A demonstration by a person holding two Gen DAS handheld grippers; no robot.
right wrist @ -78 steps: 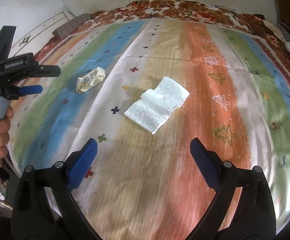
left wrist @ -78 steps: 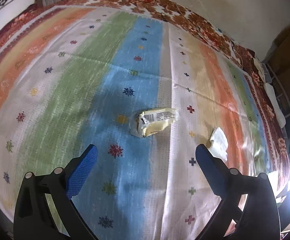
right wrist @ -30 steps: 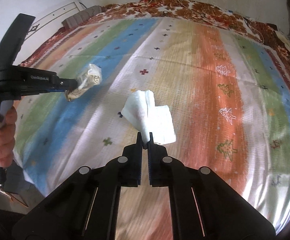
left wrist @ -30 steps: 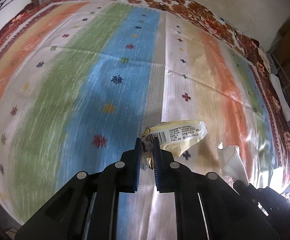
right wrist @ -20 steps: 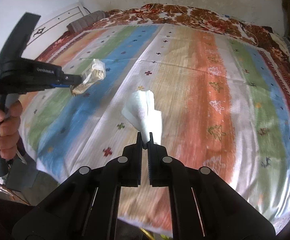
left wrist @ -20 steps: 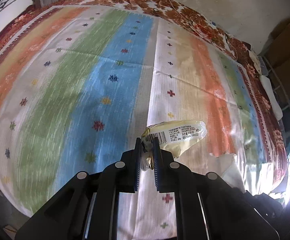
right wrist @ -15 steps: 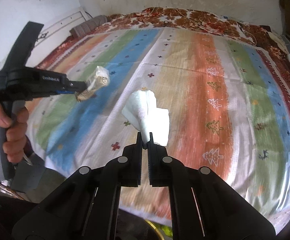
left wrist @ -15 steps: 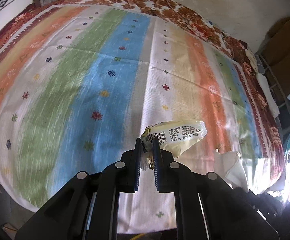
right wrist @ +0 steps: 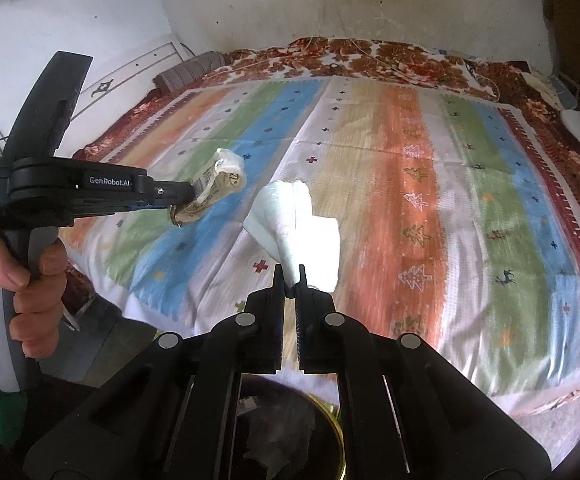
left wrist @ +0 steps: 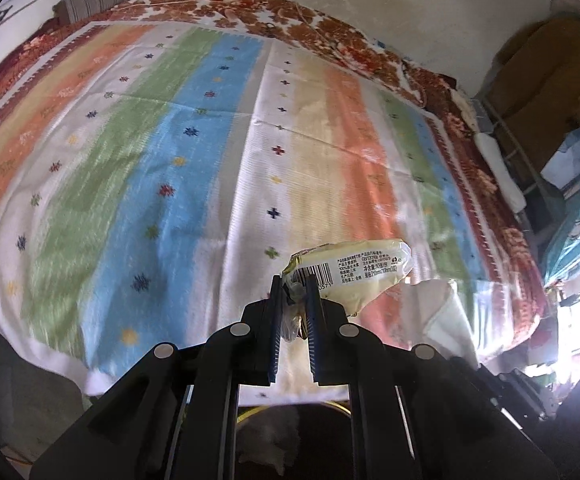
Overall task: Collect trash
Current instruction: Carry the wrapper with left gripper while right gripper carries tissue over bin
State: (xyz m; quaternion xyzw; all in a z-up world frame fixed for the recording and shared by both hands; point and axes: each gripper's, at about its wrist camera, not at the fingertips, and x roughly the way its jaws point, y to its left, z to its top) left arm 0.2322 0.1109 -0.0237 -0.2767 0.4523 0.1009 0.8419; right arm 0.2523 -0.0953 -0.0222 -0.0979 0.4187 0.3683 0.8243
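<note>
Wrapper [left wrist: 350, 276] sits clamped in your left gripper [left wrist: 294, 312]: the pads pinch its crumpled, clear end, and the yellow body with the barcode label sticks out up and to the right, clear of the bedspread [left wrist: 161, 168]. From the right wrist view you see the same left gripper [right wrist: 187, 196] reaching in from the left, with your left hand [right wrist: 21, 280] wrapped around its grey handle and the wrapper [right wrist: 213, 192] hanging off its tip above the blue and green stripes.

Your right gripper [right wrist: 288, 288] is pressed together on the tissue [right wrist: 298, 236]. The pads bite a lower corner of it, and the rest fans out white and creased above the fingers, lifted off the bedspread [right wrist: 430, 184]. In the left wrist view that tissue [left wrist: 446, 312] shows just right of the wrapper, partly washed out by glare.

Both pieces of trash are in the air near the front edge of the bed. Below each gripper, between its arms, you can make out a dark round opening with a brass-coloured rim [right wrist: 340, 432] and something pale inside; what it holds is too dim to tell. A grey roll [left wrist: 97, 0] lies at the far left corner of the bed, by the wall.
</note>
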